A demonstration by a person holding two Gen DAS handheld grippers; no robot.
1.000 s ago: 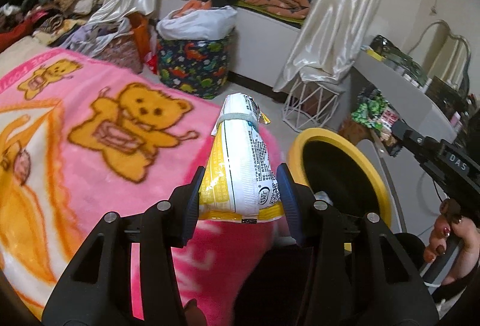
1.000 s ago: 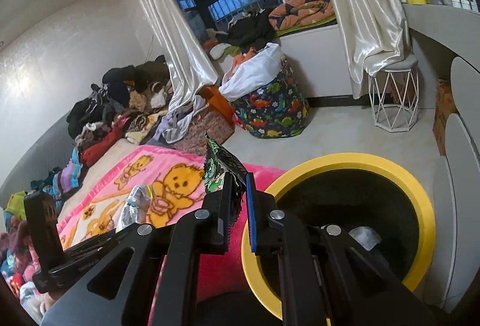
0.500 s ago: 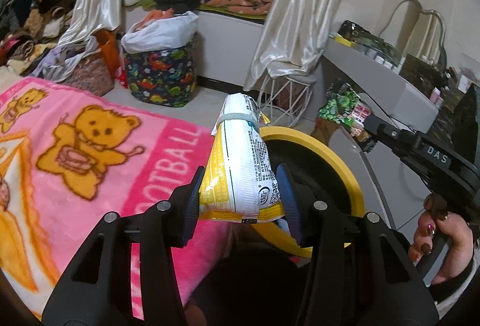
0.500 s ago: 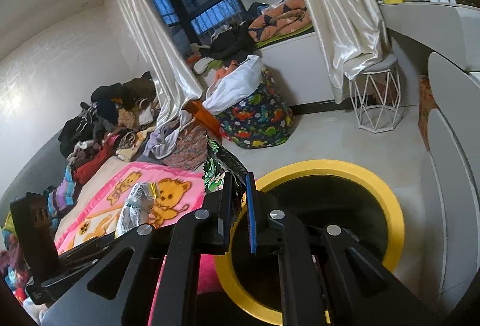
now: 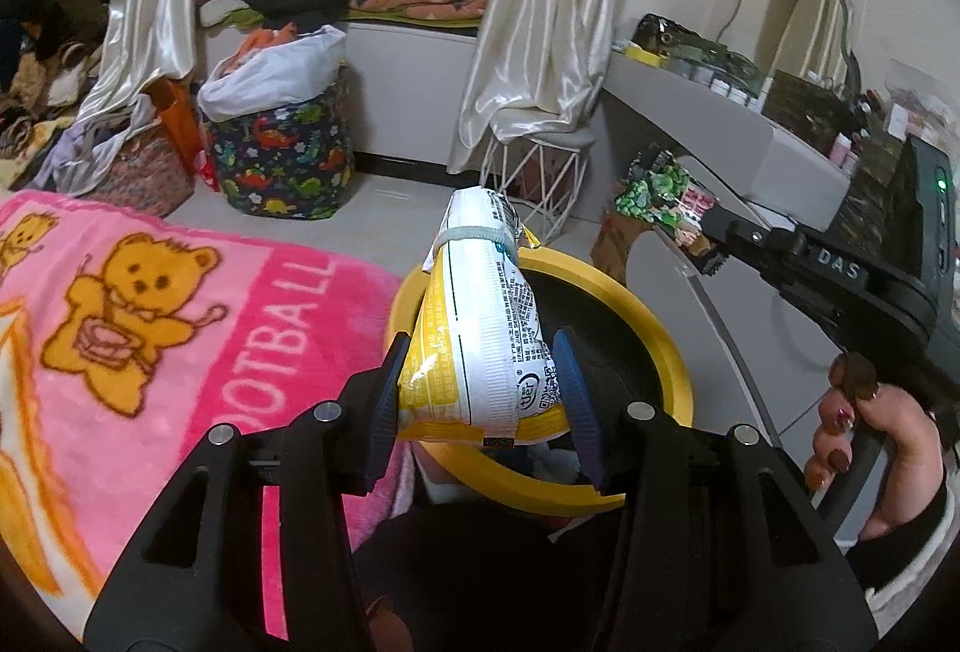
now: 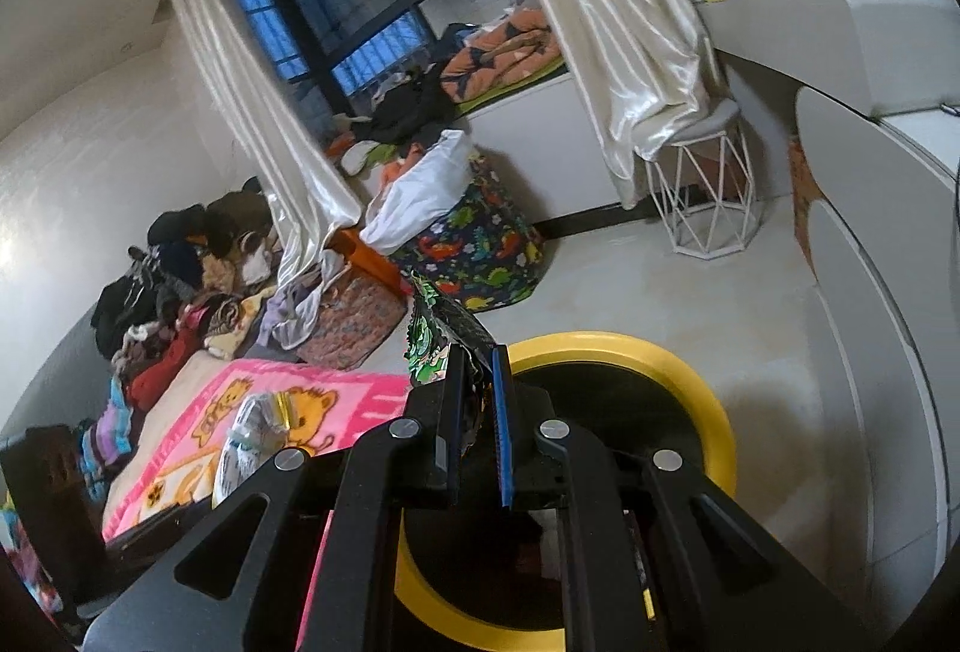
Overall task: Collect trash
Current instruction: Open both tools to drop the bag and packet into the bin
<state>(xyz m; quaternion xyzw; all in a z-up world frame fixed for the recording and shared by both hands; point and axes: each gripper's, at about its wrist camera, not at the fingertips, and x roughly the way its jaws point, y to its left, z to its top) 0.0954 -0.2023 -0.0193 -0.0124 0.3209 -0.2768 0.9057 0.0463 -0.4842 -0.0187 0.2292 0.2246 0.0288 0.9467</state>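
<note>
Left wrist view: the left gripper (image 5: 480, 400) has its fingers (image 5: 384, 400) pinching a white-and-yellow packet (image 5: 486, 340) by its lower end, the packet standing tilted up over the near rim of the yellow bin (image 5: 666, 340). The bin has a black inside and stands on the floor just beside the pink blanket (image 5: 150, 328) with its bear print. Past the bin, the right gripper (image 5: 708, 247) reaches in from the right, held by a hand (image 5: 870, 448), with a green wrapper (image 5: 657, 193) at its tip. Right wrist view: the right gripper (image 6: 477, 406) has its fingers (image 6: 501, 424) pressed nearly together on the thin green wrapper (image 6: 435, 340), which sticks up above the bin's (image 6: 708, 412) left rim. Left of the bin, the packet (image 6: 252, 436) shows over the blanket (image 6: 198, 448). Beyond the bin stand a dinosaur-print basket (image 6: 480, 256) and a white wire stool (image 6: 708, 196)
</note>
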